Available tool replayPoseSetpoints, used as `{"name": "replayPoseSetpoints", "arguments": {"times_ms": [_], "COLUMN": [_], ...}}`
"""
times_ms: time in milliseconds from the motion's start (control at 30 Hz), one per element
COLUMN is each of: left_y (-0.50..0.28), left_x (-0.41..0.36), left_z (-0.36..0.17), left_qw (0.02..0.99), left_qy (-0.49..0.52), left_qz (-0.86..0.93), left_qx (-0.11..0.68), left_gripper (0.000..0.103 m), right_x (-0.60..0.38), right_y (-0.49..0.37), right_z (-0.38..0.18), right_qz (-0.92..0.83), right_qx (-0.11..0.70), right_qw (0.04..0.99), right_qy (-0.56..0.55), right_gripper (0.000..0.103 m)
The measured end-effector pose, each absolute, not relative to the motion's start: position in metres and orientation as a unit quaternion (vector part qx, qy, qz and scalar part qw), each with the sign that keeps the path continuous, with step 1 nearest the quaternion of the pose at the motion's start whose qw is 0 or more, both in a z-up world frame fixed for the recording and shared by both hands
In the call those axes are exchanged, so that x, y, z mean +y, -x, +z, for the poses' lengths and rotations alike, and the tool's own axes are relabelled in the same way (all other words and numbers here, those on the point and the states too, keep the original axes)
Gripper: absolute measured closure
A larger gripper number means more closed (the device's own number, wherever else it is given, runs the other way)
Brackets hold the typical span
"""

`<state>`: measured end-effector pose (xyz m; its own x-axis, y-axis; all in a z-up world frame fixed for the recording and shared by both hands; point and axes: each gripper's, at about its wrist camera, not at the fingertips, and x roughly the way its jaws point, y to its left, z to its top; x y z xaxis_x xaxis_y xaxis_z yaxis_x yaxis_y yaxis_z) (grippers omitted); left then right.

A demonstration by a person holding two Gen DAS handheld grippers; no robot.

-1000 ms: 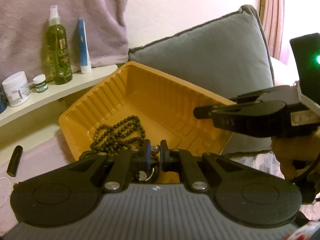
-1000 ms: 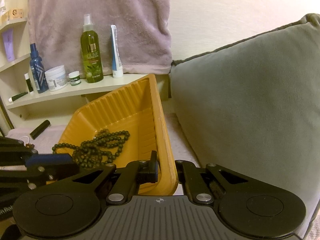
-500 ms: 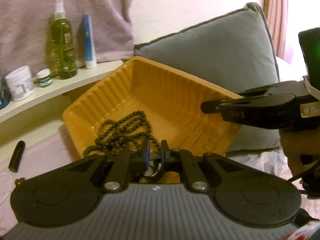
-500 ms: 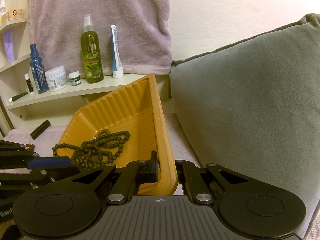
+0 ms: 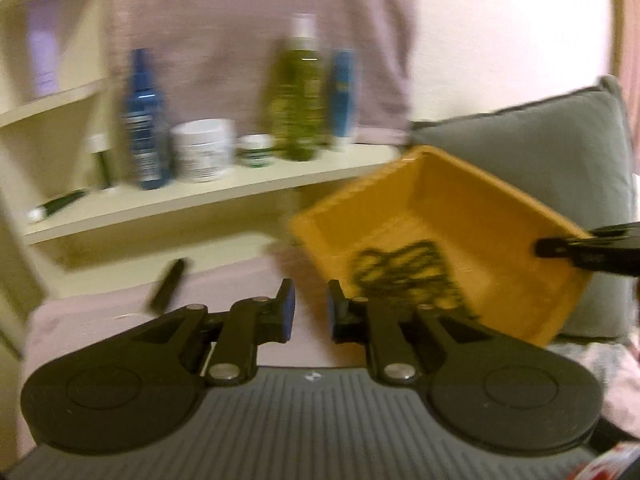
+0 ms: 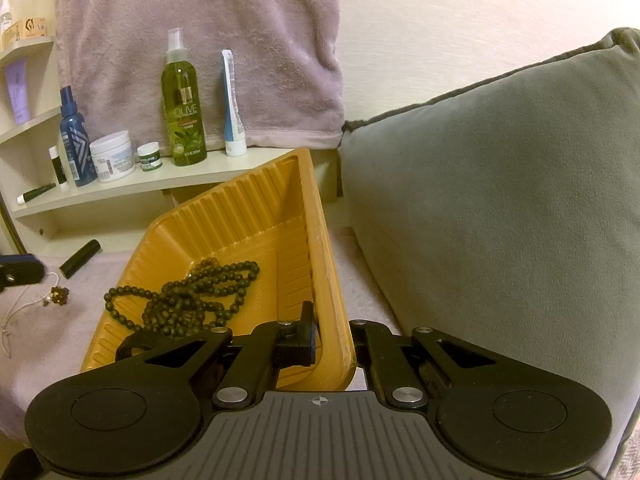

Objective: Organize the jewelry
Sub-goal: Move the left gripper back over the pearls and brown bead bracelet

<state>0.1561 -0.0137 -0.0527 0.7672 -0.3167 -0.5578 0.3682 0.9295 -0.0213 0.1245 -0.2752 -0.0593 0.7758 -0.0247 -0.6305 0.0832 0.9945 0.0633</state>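
A yellow ribbed tray [image 6: 312,248] is tilted on a pink cloth, and my right gripper [image 6: 332,324] is shut on its near rim. A dark bead necklace [image 6: 192,300] lies heaped in the tray, with a dark ring-shaped piece [image 6: 134,343] beside it. The left wrist view is blurred. It shows my left gripper [image 5: 308,300] left of the tray [image 5: 500,216], its jaws opening with nothing between them. The beads [image 5: 404,276] and the right gripper's fingertip [image 5: 560,246] show there too. A thin chain with an amber pendant [image 6: 56,295] lies on the cloth.
A grey cushion [image 6: 500,208] stands right of the tray. A low shelf [image 6: 168,184] behind holds a green spray bottle [image 6: 183,104], a blue bottle [image 6: 74,140], a white jar [image 6: 113,156] and a tube [image 6: 232,104]. A black cylinder [image 6: 80,264] lies on the cloth.
My left gripper has drawn out of the tray and swung left, jaws parting. The small dark piece it held is no longer between them. The right gripper and tray have not moved.
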Motion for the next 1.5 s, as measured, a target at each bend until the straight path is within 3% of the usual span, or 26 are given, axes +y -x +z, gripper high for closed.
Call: {"name": "replayPoseSetpoints", "arguments": {"times_ms": [233, 467, 1500], "left_y": [-0.149, -0.146, -0.225], "left_x": [0.048, 0.076, 0.066], "left_z": [-0.072, -0.092, -0.138], "left_qw": [0.944, 0.942, 0.923], "left_qy": [-0.054, -0.049, -0.078], "left_qz": [-0.092, -0.062, -0.11], "left_qx": [0.311, 0.326, 0.361], "left_gripper": [0.08, 0.08, 0.083], "right_x": [-0.275, -0.275, -0.276], "right_y": [-0.125, -0.125, -0.134], "right_z": [-0.059, -0.06, -0.063], "right_qz": [-0.03, -0.03, -0.04], "right_qx": [0.334, 0.337, 0.351], "right_qw": [0.941, 0.94, 0.935], "right_qy": [-0.042, -0.033, -0.02], "right_gripper": [0.098, 0.098, 0.097]}}
